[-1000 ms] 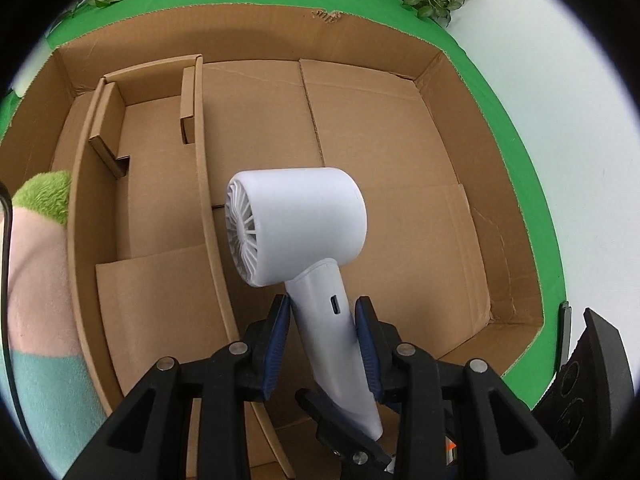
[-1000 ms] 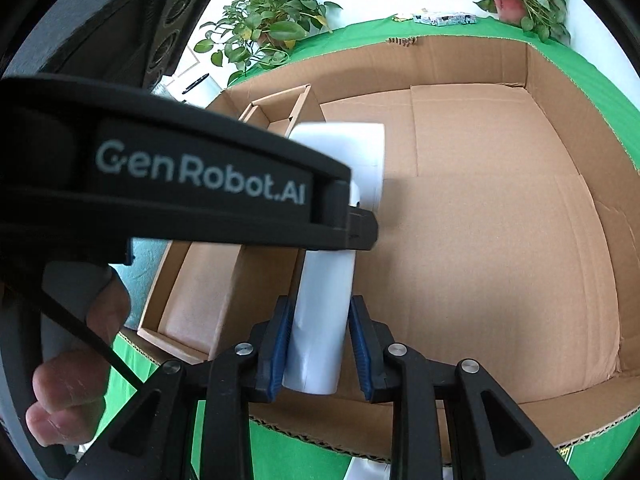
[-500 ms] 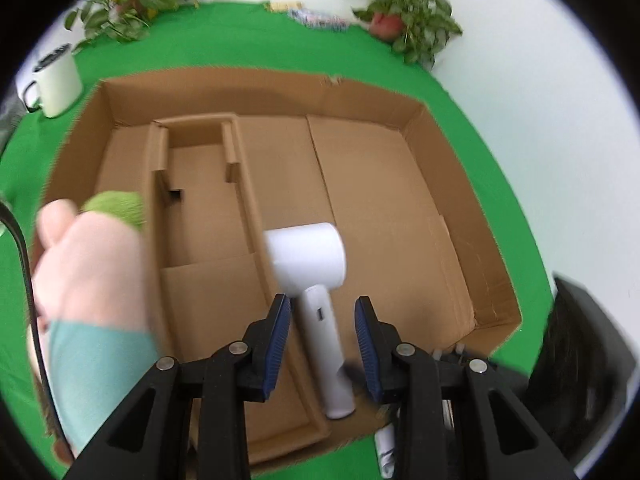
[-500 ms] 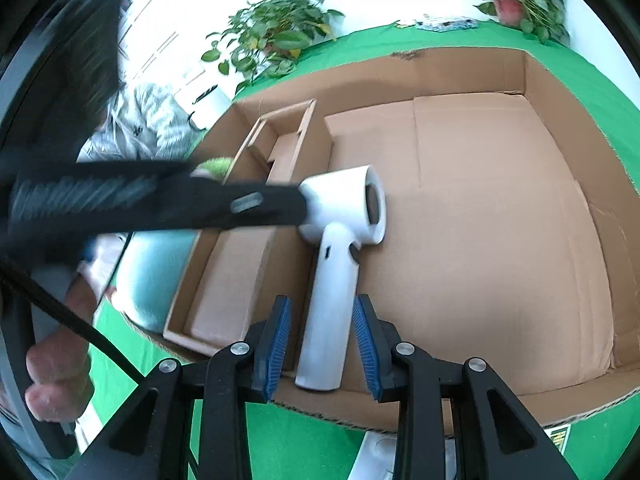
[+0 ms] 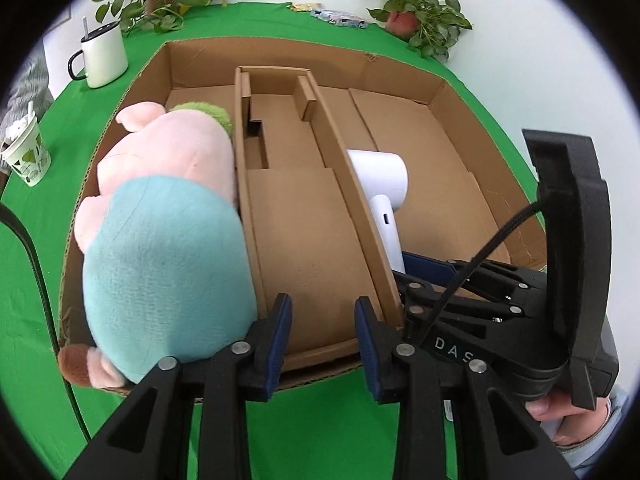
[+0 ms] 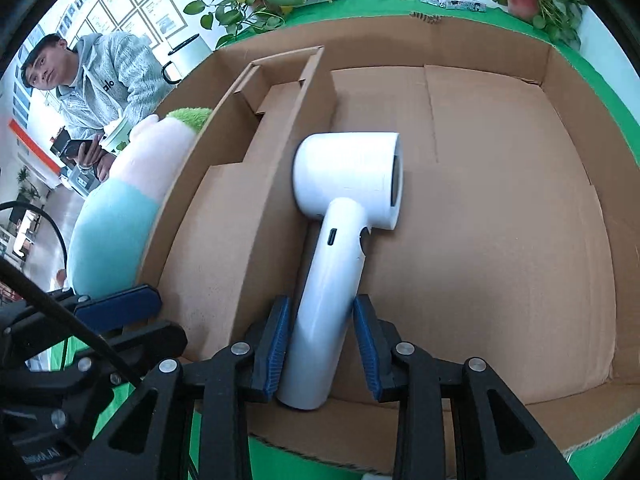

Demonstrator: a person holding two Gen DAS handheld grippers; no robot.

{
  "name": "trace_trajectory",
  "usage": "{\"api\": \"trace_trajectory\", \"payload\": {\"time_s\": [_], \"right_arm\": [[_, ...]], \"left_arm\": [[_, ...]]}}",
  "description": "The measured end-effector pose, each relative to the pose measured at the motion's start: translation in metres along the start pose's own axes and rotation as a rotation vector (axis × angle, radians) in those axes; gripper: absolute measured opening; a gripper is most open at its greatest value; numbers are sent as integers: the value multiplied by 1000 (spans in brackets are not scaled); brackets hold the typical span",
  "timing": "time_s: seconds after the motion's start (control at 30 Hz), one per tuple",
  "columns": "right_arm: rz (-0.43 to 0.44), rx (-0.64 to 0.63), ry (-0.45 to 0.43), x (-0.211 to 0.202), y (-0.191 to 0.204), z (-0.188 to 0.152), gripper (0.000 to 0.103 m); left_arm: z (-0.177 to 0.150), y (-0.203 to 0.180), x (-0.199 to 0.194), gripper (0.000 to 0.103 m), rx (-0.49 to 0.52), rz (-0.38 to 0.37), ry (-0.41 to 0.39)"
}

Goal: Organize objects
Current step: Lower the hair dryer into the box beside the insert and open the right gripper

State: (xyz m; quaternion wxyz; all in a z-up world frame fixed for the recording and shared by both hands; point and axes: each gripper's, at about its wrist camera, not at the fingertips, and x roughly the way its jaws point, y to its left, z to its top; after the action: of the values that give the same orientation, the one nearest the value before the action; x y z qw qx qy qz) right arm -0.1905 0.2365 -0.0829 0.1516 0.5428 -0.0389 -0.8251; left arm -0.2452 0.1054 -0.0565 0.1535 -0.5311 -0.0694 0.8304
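Observation:
A white hair dryer (image 6: 344, 208) lies on the floor of the big cardboard box (image 6: 480, 240), beside the inner divider; it also shows in the left wrist view (image 5: 380, 188). My right gripper (image 6: 320, 344) straddles its handle with a gap on the right side, so it is open. My left gripper (image 5: 322, 336) is open and empty above the box's middle compartment near the front wall. A pink and teal plush toy (image 5: 160, 240) lies in the left compartment.
A cardboard divider insert (image 5: 288, 184) splits the box. A white mug (image 5: 102, 56) and a paper cup (image 5: 26, 156) stand on the green table (image 5: 312, 432) at left. Potted plants (image 5: 416, 16) line the back. A person (image 6: 92, 80) stands at far left.
The hair dryer was set down in the box. My left gripper let go of it and moved back and left; my right gripper's jaws loosened around the handle.

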Motion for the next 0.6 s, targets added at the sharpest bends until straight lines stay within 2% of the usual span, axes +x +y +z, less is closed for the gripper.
{"api": "trace_trajectory", "payload": {"time_s": [0.37,0.47,0.6], "right_arm": [[-28,-9,-5,4,3,5,32],[-25,-10,-14,2,1,8,32],[-48,-25,-35,-4,3,7,32]], "left_arm": [[-5,-1,-1,32,3,-10,-2],[-7,-5,-11,32,15,18,-48],[-14,-8,-42,32,18,63,-171]]}}
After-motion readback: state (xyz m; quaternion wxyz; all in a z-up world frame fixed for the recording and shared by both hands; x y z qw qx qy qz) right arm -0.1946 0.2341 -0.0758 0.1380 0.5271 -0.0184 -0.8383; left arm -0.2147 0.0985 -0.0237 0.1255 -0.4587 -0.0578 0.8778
